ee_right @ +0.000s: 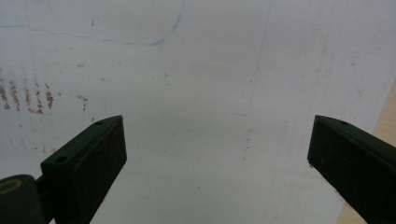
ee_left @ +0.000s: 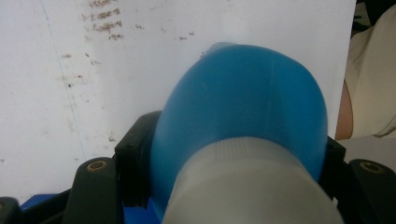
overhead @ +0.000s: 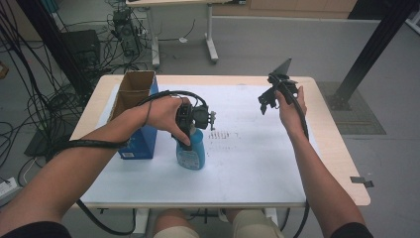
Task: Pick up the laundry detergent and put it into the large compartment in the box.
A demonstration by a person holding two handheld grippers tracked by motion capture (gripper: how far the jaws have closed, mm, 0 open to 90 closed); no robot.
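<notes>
A blue plastic bottle (overhead: 191, 152) with a pale label stands upright on the white sheet (overhead: 247, 168) left of the table's middle. My left gripper (overhead: 192, 130) comes down on its top and is shut around the neck. In the left gripper view the blue bottle (ee_left: 243, 102) and its greyish-white collar sit between the black jaws of my left gripper (ee_left: 233, 156). My right gripper (overhead: 265, 103) is held above the sheet at the right rear, apart from the bottle. In the right gripper view my right gripper (ee_right: 217, 140) is open with nothing between its jaws.
An open blue cardboard box (overhead: 133, 116) with a brown inside stands at the table's left, just beside the bottle. Brown smudges (overhead: 223, 135) mark the sheet right of the bottle. The bare wooden table edge (overhead: 337, 148) runs along the right. Cables and table legs lie on the floor behind.
</notes>
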